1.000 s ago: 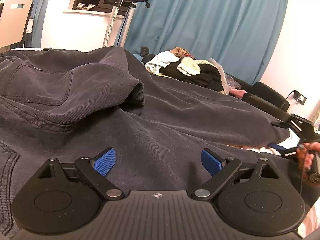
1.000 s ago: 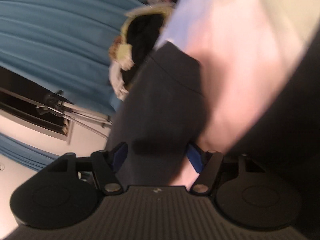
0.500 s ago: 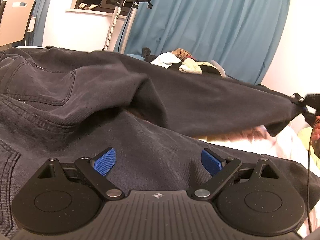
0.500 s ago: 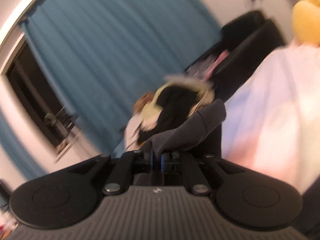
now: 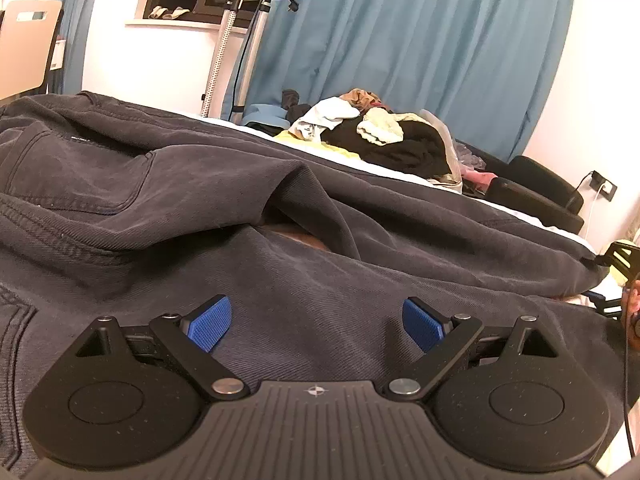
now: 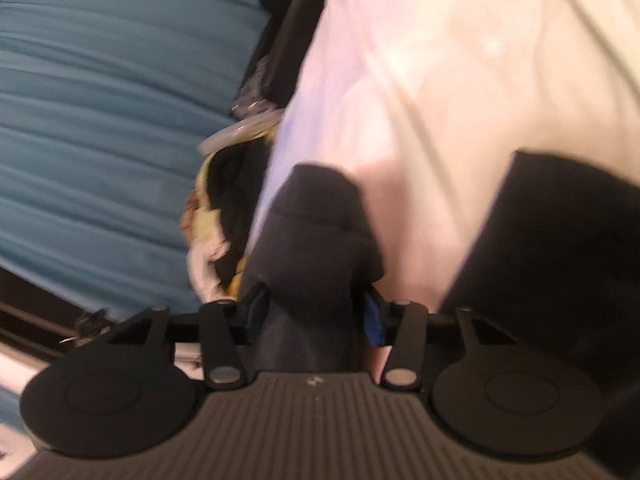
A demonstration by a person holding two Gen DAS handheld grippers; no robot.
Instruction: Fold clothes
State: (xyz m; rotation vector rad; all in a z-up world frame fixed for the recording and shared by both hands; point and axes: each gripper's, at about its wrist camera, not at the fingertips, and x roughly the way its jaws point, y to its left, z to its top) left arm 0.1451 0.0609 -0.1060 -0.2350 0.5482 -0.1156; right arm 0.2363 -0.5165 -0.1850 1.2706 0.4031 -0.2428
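Left tongs [image 5: 316, 328] hung spread wide over the dark trousers [image 5: 320, 216] on the bed, right tongs [image 6: 316, 312] clamped on the leg hem.

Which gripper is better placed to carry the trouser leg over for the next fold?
Right. The right gripper has the trouser leg hem between its fingers; the left gripper sits open over the dark trousers, holding nothing.

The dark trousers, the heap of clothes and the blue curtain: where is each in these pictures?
dark trousers [image 5: 320, 312]: left wrist view, on the leg fabric between the open fingers.
heap of clothes [image 5: 384, 136]: left wrist view, on its black garment.
blue curtain [image 5: 420, 40]: left wrist view, on its middle folds.
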